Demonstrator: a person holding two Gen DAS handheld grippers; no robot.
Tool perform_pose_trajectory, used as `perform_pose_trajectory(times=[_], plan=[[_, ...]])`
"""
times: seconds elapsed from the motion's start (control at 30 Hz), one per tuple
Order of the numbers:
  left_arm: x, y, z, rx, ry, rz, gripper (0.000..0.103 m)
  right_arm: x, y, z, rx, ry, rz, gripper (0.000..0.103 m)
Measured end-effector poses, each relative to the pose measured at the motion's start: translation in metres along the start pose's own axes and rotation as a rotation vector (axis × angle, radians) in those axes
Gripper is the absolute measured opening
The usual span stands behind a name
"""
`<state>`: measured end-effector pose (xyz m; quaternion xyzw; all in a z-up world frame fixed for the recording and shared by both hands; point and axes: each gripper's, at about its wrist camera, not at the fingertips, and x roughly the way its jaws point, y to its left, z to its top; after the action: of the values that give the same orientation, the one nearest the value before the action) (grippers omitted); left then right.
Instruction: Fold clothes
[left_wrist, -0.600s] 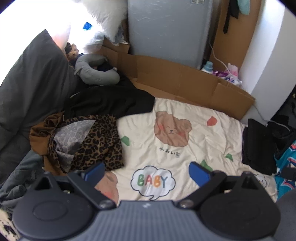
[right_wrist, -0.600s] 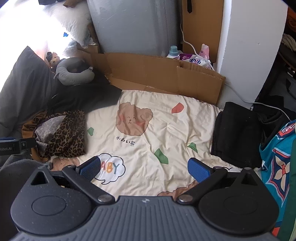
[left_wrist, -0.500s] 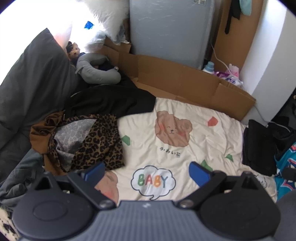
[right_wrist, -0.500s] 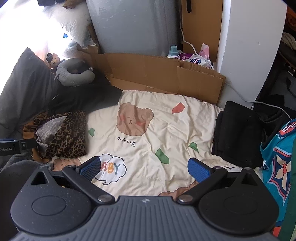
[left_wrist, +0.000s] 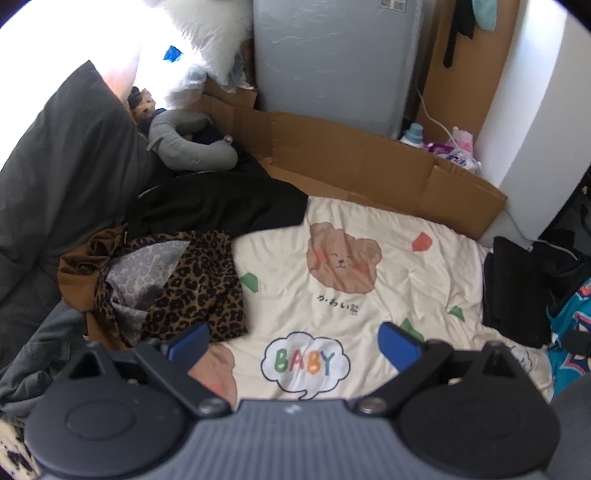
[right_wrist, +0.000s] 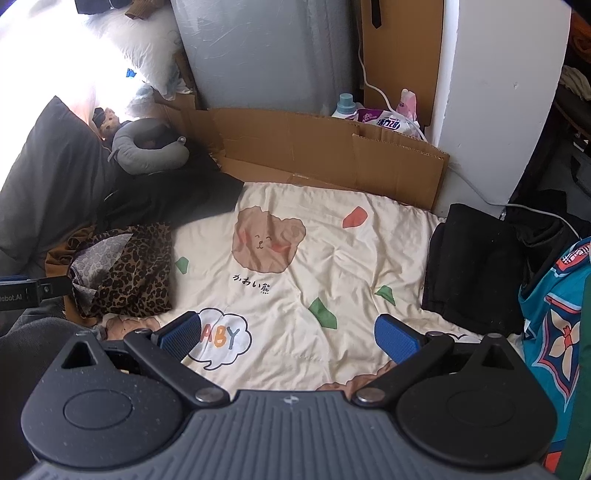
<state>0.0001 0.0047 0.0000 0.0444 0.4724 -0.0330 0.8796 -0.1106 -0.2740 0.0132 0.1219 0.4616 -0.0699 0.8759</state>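
Presently, both units hang above the cream quilt (left_wrist: 369, 295) with nothing held. Left gripper (left_wrist: 291, 341): fingers spread wide, empty, over the "BABY" cloud print. Right gripper (right_wrist: 286, 334): likewise wide apart and empty. Leopard-print garment (left_wrist: 192, 288) lies crumpled at the quilt's left edge (partly atop a brown garment (left_wrist: 75, 273)). Folded black garment (right_wrist: 476, 266) rests on the quilt's right edge, beside a teal patterned cloth (right_wrist: 554, 314).

Your left hand-held gripper (left_wrist: 293, 345) and right hand-held gripper (right_wrist: 287, 334) match: ribbed grey body, black round-capped linkage arms, silver pivot screws, blue textured pads (right_wrist: 393, 338).
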Motion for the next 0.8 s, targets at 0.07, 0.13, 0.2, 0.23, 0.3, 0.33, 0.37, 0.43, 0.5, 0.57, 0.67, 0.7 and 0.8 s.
perform_pose_trajectory(times=[0.07,0.13,0.2,0.23,0.3,0.33,0.37,0.43,0.5,0.57,0.67,0.7,0.8], plan=[[0.0001,0.0024,0.0015,0.003,0.003,-0.016,0.099,-0.0001,-0.0008,-0.0015,0.000,0.001,0.003,0.103],[0.0006,0.0026,0.0021,-0.002,0.005,-0.021,0.100,-0.0012,-0.0005,-0.0009,0.001,0.003,0.007,0.103],[0.0014,0.0027,0.0026,-0.007,0.009,-0.027,0.100,-0.0015,-0.0009,-0.0009,0.006,0.001,0.009,0.103],[0.0018,0.0028,0.0029,-0.008,0.011,-0.029,0.100,-0.0015,-0.0009,-0.0010,0.007,0.001,0.010,0.103],[0.0023,0.0017,0.0030,-0.005,0.016,-0.030,0.100,-0.0018,-0.0011,-0.0014,0.006,0.001,0.011,0.103],[0.0021,0.0011,0.0030,-0.001,0.016,-0.029,0.100,-0.0018,-0.0014,-0.0015,0.006,0.001,0.013,0.103],[0.0019,0.0006,0.0029,0.004,0.017,-0.027,0.100,-0.0017,-0.0017,-0.0017,0.006,0.002,0.014,0.103],[0.0016,-0.0016,0.0026,0.007,0.015,-0.022,0.100,-0.0016,-0.0020,-0.0016,0.004,0.003,0.014,0.103],[0.0011,-0.0024,0.0002,0.009,0.013,-0.023,0.100,-0.0016,-0.0023,-0.0015,0.002,0.004,0.015,0.103],[0.0007,-0.0029,-0.0004,0.014,0.014,-0.020,0.100,-0.0013,-0.0023,-0.0013,0.002,0.005,0.017,0.103],[0.0009,-0.0030,0.0003,0.020,0.013,-0.017,0.100,-0.0007,-0.0022,-0.0011,0.000,0.008,0.019,0.103],[0.0011,-0.0030,0.0008,0.022,0.013,-0.015,0.100,-0.0005,-0.0025,-0.0009,0.000,0.009,0.019,0.103],[0.0016,-0.0029,0.0021,0.017,0.016,-0.014,0.100,-0.0002,-0.0034,-0.0010,0.001,0.010,0.023,0.103]])
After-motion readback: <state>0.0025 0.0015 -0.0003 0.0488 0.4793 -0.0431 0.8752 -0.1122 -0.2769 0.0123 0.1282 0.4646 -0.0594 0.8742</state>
